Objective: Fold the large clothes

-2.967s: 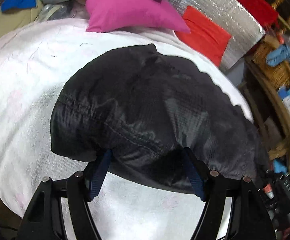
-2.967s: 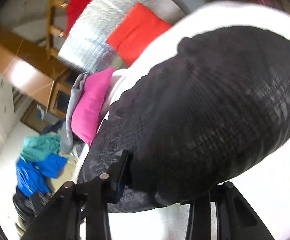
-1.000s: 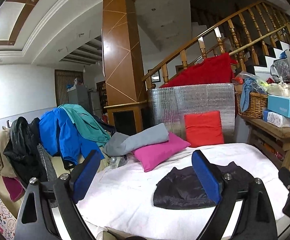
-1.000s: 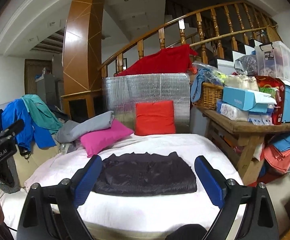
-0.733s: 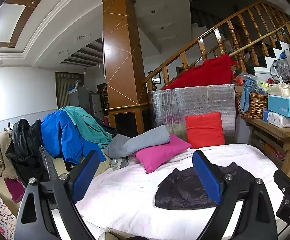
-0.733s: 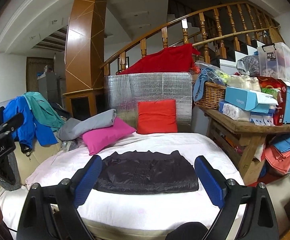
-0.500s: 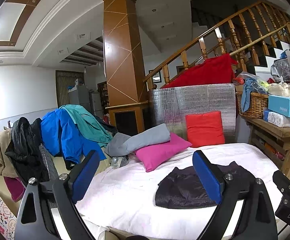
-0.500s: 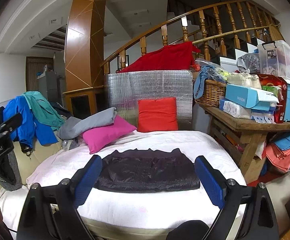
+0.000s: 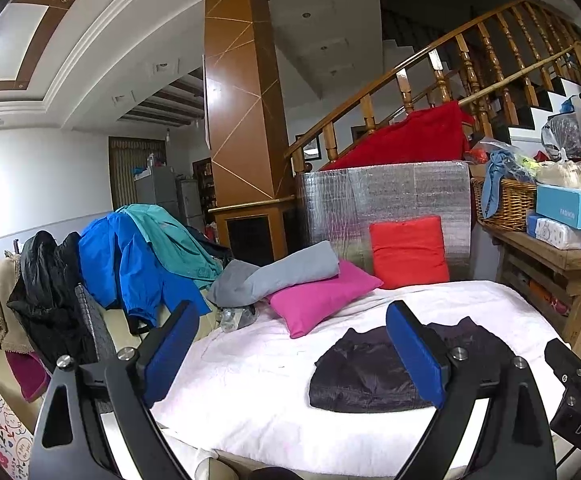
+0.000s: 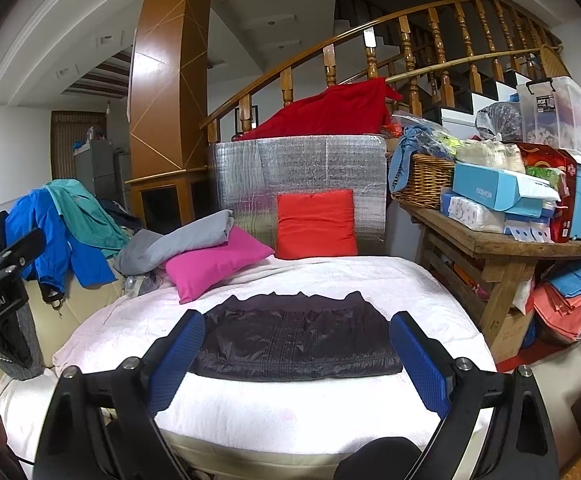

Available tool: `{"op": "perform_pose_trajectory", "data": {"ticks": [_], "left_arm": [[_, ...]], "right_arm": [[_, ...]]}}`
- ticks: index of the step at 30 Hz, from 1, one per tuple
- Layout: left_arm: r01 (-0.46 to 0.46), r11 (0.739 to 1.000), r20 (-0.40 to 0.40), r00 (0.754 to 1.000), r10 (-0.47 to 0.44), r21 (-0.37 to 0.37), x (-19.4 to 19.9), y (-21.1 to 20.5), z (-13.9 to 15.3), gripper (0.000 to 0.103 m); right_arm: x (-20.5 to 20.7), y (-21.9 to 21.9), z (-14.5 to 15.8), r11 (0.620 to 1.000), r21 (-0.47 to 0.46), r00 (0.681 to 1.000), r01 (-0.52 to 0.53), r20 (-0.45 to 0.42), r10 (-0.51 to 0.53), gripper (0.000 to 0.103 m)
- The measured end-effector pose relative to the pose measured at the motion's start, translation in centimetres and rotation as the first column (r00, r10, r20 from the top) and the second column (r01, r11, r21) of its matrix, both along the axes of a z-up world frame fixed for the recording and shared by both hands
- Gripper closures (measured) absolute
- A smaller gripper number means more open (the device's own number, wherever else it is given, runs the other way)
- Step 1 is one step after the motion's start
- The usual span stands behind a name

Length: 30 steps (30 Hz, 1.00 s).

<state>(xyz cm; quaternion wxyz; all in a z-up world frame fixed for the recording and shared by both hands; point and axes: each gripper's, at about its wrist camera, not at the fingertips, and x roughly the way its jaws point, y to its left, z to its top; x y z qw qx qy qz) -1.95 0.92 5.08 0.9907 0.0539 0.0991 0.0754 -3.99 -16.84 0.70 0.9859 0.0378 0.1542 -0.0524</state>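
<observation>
One folded black garment (image 10: 296, 342) lies flat on the bed (image 10: 330, 412), on the white cover, nearer the front edge than the pillows. Its long axis runs side to side across the right wrist view; the wavy, notched edge faces the pillows. In the left wrist view the garment (image 9: 354, 372) sits right of centre, partly hidden behind one blue pad.

Two tongs, both released, jaws spread wide, holding nothing, well back from the garment: left tongs (image 9: 290, 354), right tongs (image 10: 296, 360).

Two pillows at the bed head: pink pillow (image 10: 214, 266), red pillow (image 10: 316, 224). One grey folded cloth (image 10: 182, 242) rests on the pink one. One silver foil panel (image 10: 298, 174) stands behind them.

One wooden desk (image 10: 502, 246) to the right carries a wicker basket (image 10: 422, 180) and boxes; contents too jumbled to count. Jackets (image 9: 130, 256) heaped at the left, their lower parts cut off by the tongs.
</observation>
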Motion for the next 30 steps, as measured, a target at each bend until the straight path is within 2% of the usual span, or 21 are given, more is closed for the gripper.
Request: {"op": "perform_pose_trajectory", "data": {"ticks": [20, 30], "left_arm": [[-0.007, 1.000, -0.020, 1.000, 0.007, -0.006, 0.6, 0.4, -0.6, 0.008], [-0.011, 1.000, -0.049, 0.999, 0.011, -0.009, 2.2, 0.6, -1.5, 0.008]], "right_arm": [[1.0, 0.0, -0.7, 1.000, -0.010, 1.000, -0.010, -0.026, 0.010, 0.007], [2.6, -0.2, -1.0, 1.000, -0.022, 0.999, -0.009, -0.043, 0.008, 0.007]]}}
